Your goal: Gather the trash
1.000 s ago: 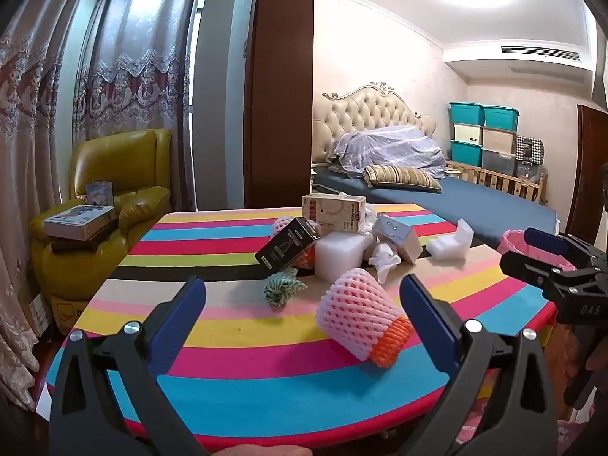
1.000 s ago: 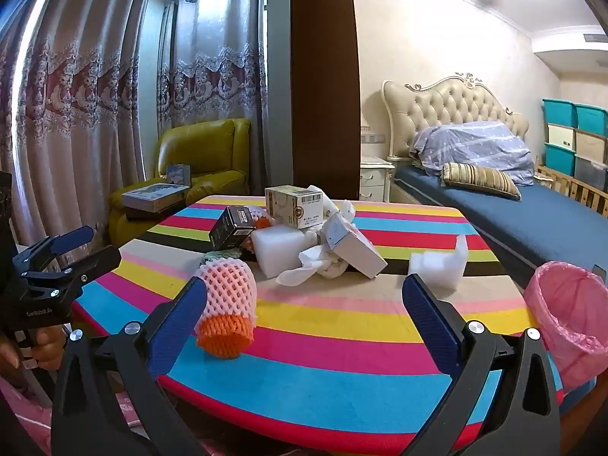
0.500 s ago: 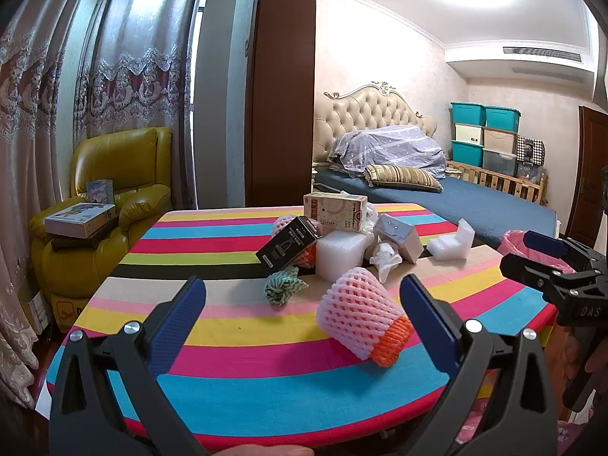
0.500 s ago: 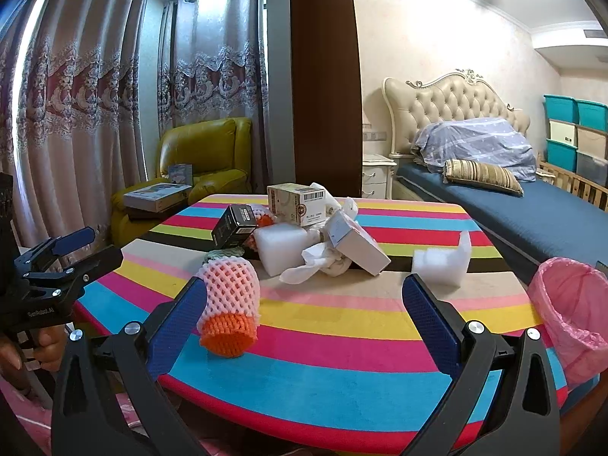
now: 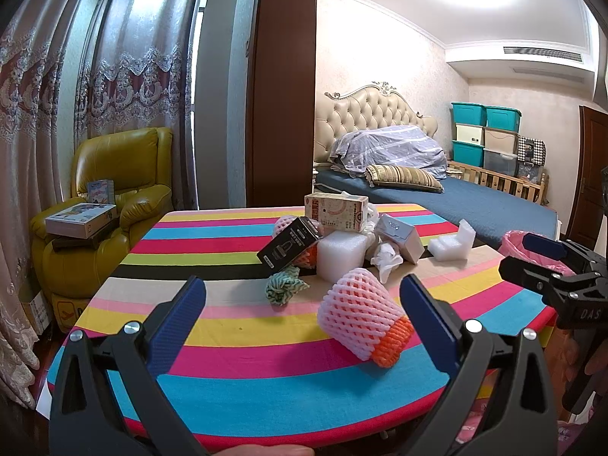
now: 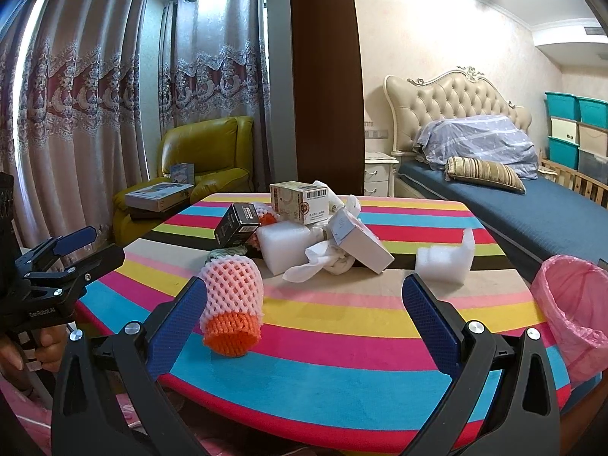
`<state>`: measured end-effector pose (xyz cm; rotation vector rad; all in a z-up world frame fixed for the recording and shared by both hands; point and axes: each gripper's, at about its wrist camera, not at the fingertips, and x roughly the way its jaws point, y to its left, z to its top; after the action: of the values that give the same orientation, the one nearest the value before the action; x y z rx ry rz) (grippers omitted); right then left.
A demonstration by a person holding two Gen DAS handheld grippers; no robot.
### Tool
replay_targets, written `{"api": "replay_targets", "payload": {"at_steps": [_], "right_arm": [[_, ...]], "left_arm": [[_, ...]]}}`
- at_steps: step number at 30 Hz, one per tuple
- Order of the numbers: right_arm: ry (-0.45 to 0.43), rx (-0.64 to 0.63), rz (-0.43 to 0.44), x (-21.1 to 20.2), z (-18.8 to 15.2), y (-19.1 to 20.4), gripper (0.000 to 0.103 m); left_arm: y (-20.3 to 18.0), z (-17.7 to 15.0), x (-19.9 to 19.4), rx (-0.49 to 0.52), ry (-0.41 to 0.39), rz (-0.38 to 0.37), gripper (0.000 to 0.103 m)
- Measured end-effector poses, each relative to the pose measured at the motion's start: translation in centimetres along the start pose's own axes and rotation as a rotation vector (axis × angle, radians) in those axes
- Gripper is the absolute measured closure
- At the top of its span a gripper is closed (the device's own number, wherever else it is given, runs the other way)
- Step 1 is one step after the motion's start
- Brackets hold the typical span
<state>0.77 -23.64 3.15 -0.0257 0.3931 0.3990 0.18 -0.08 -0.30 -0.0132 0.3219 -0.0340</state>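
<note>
Trash (image 5: 353,241) all sits uncollected on the bench (image 5: 235,357), pink-lined bin (image 6: 570,304) waiting, both hand-held grippers (image 5: 302,317) (image 6: 304,311) wide open, empty.

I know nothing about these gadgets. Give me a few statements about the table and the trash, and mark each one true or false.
1. Both the left gripper and the right gripper are open and hold nothing. True.
2. The foam net sleeve lies on the striped table, apart from the pile. True.
3. The pink-lined bin stands on the table. False: it is beside the table's edge.
4. The black box lies flat alone. False: it leans tilted on the pile.
</note>
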Motion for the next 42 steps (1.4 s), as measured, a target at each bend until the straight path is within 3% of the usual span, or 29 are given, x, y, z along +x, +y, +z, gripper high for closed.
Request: {"api": "replay_targets", "payload": {"at_steps": [42], "right_arm": [[0.005, -0.002, -0.024, -0.22, -0.02, -0.11, 0.007]], "left_arm": [[-0.38, -0.07, 0.06, 0.019, 0.009, -0.006, 0.004]]}}
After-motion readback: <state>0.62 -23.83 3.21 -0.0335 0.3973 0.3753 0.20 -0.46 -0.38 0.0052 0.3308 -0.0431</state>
